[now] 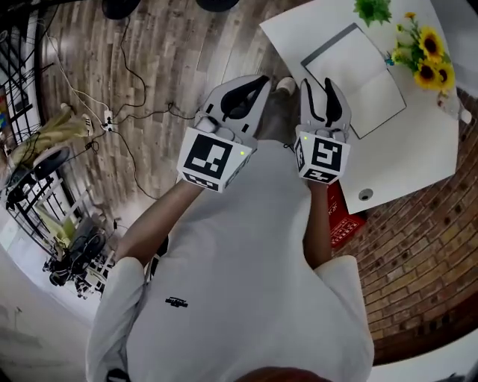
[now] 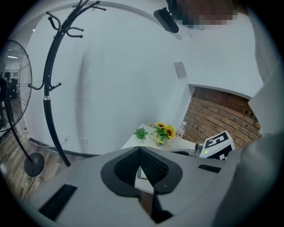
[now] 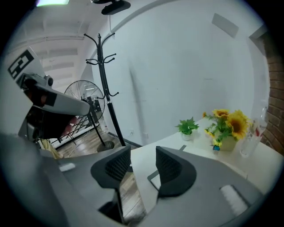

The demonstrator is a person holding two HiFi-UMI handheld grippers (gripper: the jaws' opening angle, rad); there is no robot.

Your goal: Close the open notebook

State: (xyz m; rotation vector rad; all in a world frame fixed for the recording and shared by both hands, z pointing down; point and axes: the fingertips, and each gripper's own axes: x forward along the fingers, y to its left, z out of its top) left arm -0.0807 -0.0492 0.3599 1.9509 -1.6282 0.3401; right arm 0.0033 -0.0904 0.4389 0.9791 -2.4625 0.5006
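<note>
Now, both tongs hover short of the open notebook [image 1: 357, 78].
Left tongs [image 1: 261, 82] are pinched shut, right tongs [image 1: 319, 88] parted, both empty; the notebook lies on the counter [image 1: 418, 149] ahead, its cover likely light and floppy, so lift it by the free edge.

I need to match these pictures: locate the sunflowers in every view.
Head view: sunflowers top right.
Left gripper view: sunflowers just below centre.
Right gripper view: sunflowers right, mid-height.
Shared landmark: the small green plant beside them.
</note>
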